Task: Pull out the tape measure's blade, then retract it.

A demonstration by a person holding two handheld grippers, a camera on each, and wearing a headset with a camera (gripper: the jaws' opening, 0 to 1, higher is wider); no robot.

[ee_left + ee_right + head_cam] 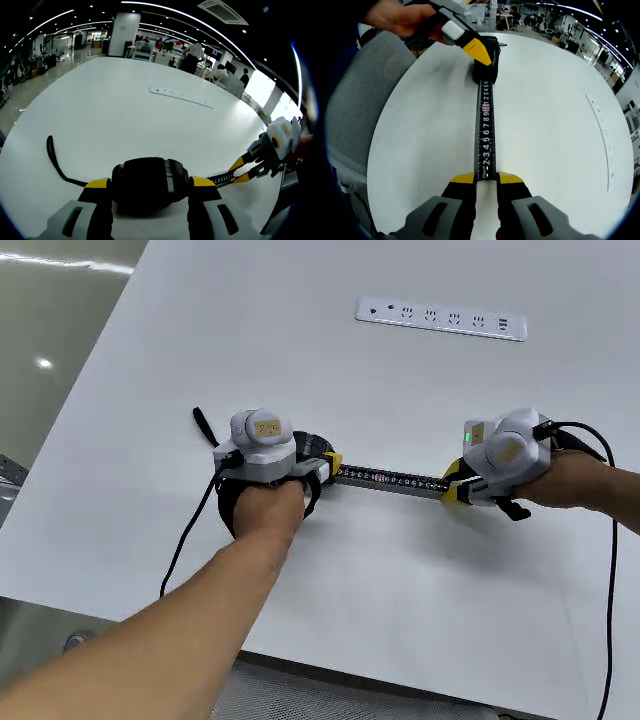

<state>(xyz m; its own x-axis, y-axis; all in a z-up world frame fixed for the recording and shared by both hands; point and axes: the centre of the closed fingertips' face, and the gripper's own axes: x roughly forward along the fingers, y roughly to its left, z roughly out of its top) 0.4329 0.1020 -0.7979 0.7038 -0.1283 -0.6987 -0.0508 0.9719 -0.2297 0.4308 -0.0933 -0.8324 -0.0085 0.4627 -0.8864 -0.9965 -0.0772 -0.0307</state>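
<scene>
A black tape measure case (pixel 148 184) rests on the white table (pixel 330 360), clamped between the yellow-tipped jaws of my left gripper (pixel 149 184). Its dark blade (pixel 485 135) with white numerals runs out flat across the table toward my right gripper (pixel 486 177), which is shut on the blade's end. In the head view the case (pixel 312 454) sits under the left gripper (pixel 322 469), the blade (pixel 390 479) spans the gap, and the right gripper (pixel 453 483) holds its tip. A black wrist strap (pixel 54 160) trails from the case to the left.
A white power strip (pixel 440 319) lies at the far side of the table. Black cables (pixel 187 538) hang from both grippers toward the near edge. A grey mesh chair (pixel 362 105) stands beside the table. People stand in the distance.
</scene>
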